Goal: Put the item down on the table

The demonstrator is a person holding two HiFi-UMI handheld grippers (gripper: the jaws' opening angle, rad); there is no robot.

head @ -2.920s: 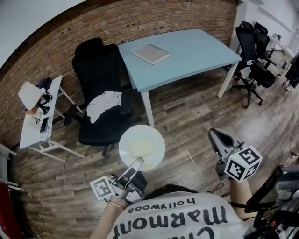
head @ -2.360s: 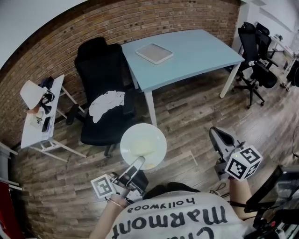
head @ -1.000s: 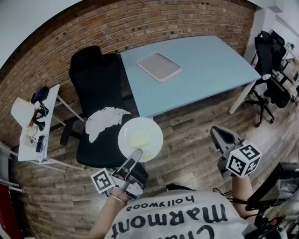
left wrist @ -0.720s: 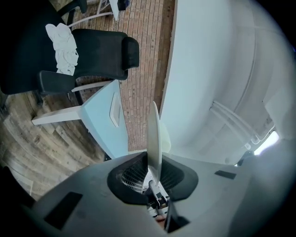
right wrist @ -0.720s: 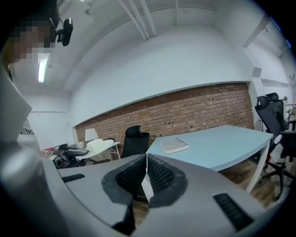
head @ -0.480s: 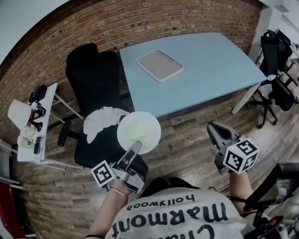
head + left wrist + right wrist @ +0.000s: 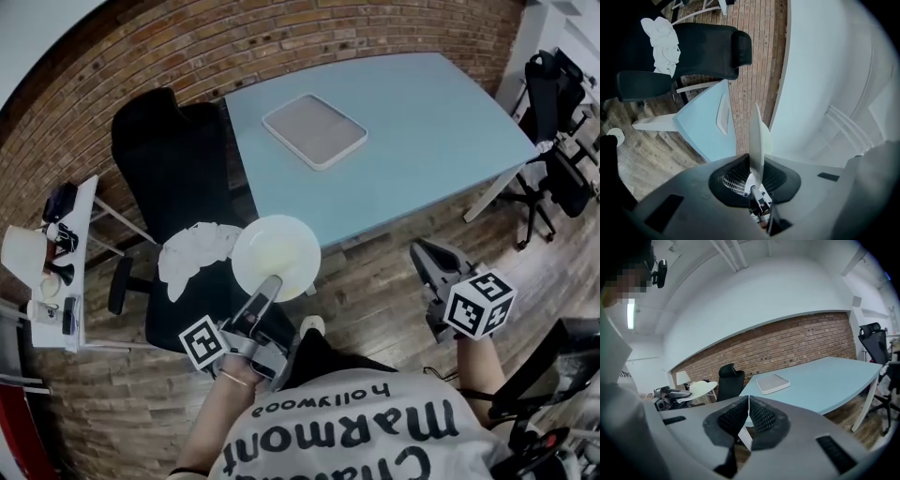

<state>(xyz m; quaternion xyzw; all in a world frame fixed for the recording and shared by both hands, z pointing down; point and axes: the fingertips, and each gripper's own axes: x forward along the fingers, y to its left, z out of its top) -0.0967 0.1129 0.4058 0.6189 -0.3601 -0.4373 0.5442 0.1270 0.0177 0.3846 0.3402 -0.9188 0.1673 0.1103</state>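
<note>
Jaws of left gripper [image 7: 268,284] clamped on round white plate [image 7: 277,253], now carried closer to near edge of pale blue counter [image 7: 422,131], right gripper [image 7: 424,251] closed, empty

Soft, even indoor light with faint shadows. A ceiling lamp [image 7: 630,315] glares above and left of the jaws in the right gripper view. All views bow at the edges; gripper-view corners go black.

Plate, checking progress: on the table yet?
Off: the left gripper holds the plate by its rim, in the air beside the table.
</note>
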